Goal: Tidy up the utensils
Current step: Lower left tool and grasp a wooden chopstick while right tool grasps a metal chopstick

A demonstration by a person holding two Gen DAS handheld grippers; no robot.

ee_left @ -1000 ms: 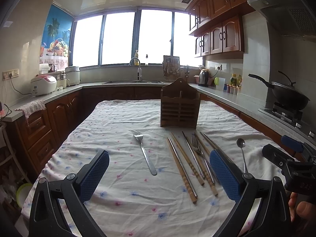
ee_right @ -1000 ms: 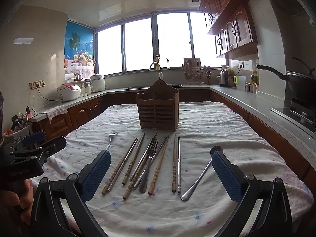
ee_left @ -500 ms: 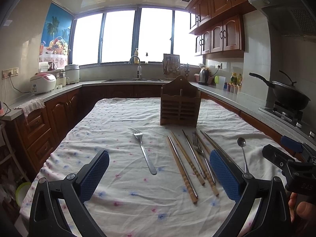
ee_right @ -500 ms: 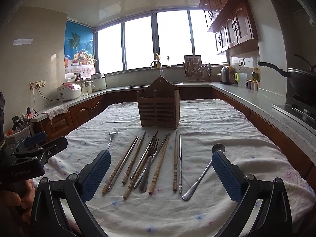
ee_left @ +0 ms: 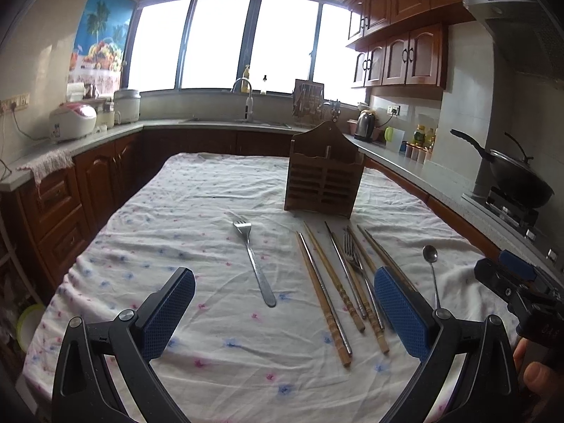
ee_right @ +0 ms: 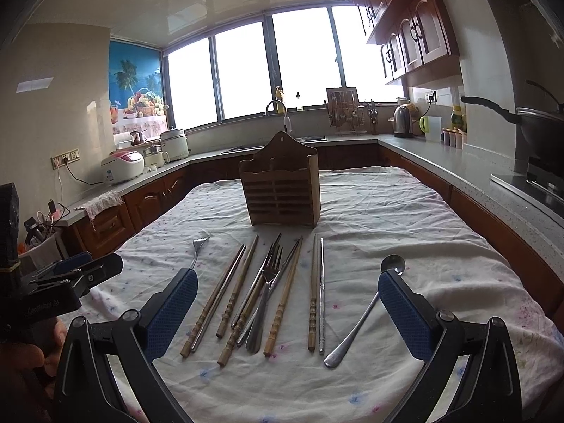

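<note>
Left tool [ee_left: 283,312] released | right tool [ee_right: 287,312] released | fork [ee_left: 254,261] lengthwise, tines toward holder [ee_left: 322,179]

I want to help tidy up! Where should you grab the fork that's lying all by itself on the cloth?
Take the lone fork by the middle of its slim handle, coming straight down from above with the left tool, which is open. It lies flat on the tablecloth, apart from the chopsticks, tines toward the wooden holder, so the fingers can close across the narrow handle.
</note>
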